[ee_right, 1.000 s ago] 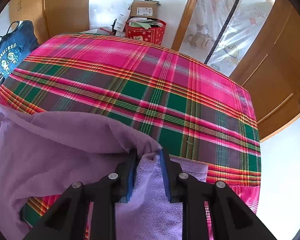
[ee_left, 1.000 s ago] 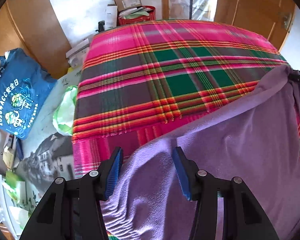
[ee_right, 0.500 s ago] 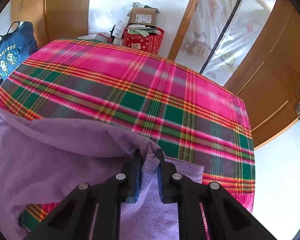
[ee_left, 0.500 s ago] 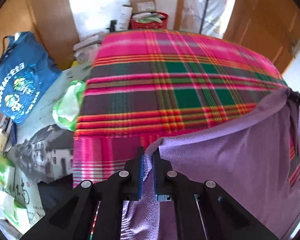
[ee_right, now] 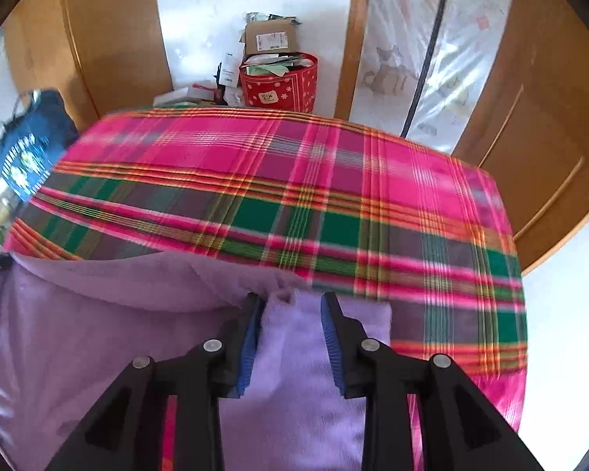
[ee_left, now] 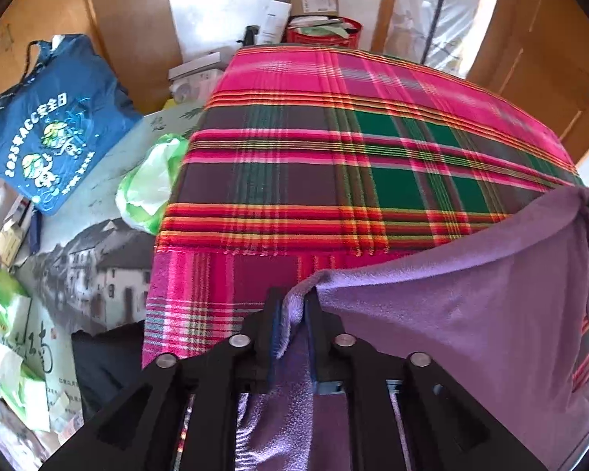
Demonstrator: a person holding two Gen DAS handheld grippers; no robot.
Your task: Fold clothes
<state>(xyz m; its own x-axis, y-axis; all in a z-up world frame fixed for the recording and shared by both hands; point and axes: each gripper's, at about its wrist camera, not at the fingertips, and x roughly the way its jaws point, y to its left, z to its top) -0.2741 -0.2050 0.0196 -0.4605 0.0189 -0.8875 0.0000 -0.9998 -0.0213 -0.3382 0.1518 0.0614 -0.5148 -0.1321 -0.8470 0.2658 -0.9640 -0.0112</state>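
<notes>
The left gripper [ee_left: 294,306] is pinched tight on a corner of the purple garment [ee_left: 471,314], its blue-padded fingers [ee_left: 275,325] nearly meeting with only a thin fold of cloth between them. From that clamped corner the garment runs taut to the right as a raised sheet, its upper edge climbing toward a second bunched corner at the far right of the left wrist view, and the rest hangs down over the near edge of the tabletop. The right gripper [ee_right: 290,306] stands with its jaws parted; a bunched purple corner [ee_right: 282,302] sits in the gap between the pads, touching the left pad, while the right pad stands clear of it. Whether that corner is truly held cannot be told. Below it the garment spreads toward the camera and out to the left. Beyond both grippers lies the pink, green and red plaid cloth [ee_left: 333,157] covering the tabletop. Past its far edge stand a red bucket [ee_right: 280,84] stuffed with papers and a cardboard box [ee_right: 269,37]. A blue bag [ee_left: 47,125] and a green plastic bag [ee_left: 149,180] lie off to the left.
</notes>
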